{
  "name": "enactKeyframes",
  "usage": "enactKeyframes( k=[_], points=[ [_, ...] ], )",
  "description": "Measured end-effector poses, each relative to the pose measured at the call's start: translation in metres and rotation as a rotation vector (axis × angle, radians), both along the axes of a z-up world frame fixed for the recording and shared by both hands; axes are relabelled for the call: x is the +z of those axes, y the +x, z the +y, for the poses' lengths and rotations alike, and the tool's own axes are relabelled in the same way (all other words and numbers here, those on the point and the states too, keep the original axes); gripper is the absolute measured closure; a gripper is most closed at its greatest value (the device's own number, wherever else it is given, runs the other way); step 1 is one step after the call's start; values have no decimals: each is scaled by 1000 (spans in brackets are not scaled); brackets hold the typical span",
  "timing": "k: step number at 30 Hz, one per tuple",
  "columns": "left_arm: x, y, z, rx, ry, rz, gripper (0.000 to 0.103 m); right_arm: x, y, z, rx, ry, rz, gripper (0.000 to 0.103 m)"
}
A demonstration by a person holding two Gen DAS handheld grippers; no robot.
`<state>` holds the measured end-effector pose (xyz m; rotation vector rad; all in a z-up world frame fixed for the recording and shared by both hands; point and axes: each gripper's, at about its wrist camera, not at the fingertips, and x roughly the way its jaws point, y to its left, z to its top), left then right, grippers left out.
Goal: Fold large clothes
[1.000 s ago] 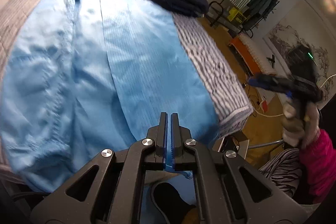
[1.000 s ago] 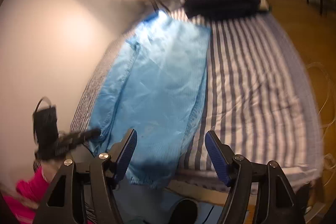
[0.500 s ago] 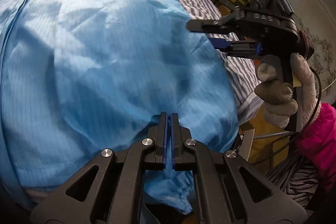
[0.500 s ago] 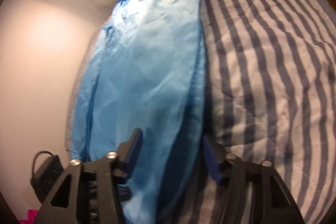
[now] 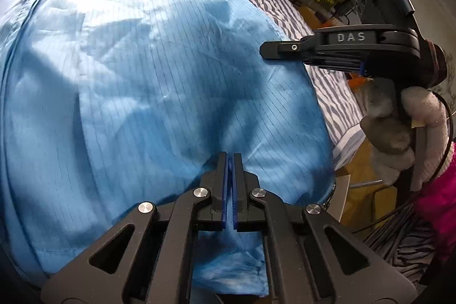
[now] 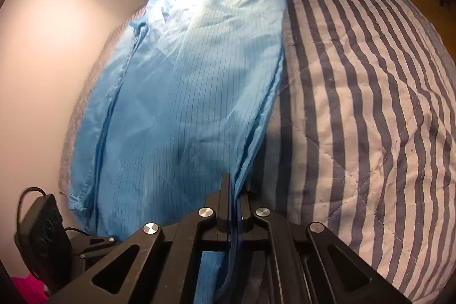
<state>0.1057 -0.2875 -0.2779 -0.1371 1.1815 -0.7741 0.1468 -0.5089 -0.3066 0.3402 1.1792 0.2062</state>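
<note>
Long sky-blue pinstriped garment (image 6: 185,93) lay lengthwise up striped quilted bed (image 6: 370,104), away from both claws. Right claw (image 6: 234,190) clamped near hem's right edge; left claw (image 5: 229,161) closed on near hem.

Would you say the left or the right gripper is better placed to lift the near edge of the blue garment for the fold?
Probably the right gripper: its jaws have just closed on the blue garment at its side edge. The left gripper is shut too, but whether it holds cloth is unclear.
</note>
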Motion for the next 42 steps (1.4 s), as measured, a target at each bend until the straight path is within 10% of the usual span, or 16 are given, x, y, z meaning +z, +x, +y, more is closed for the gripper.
enactKeyframes(
  k=[16, 29, 34, 37, 42],
  points=[
    [151, -2, 222, 348, -132, -217, 103, 82, 6, 126, 211, -341, -225, 103],
    [134, 13, 307, 580, -165, -198, 103, 22, 22, 304, 620, -547, -169, 103],
    [127, 14, 310, 584, -138, -189, 103, 7, 31, 296, 626, -398, -78, 91],
    [120, 10, 305, 566, -124, -172, 103, 30, 25, 267, 585, -210, -73, 53],
    [108, 8, 276, 503, -120, -132, 103, 88, -9, 185, 450, 87, -114, 51]
  ],
)
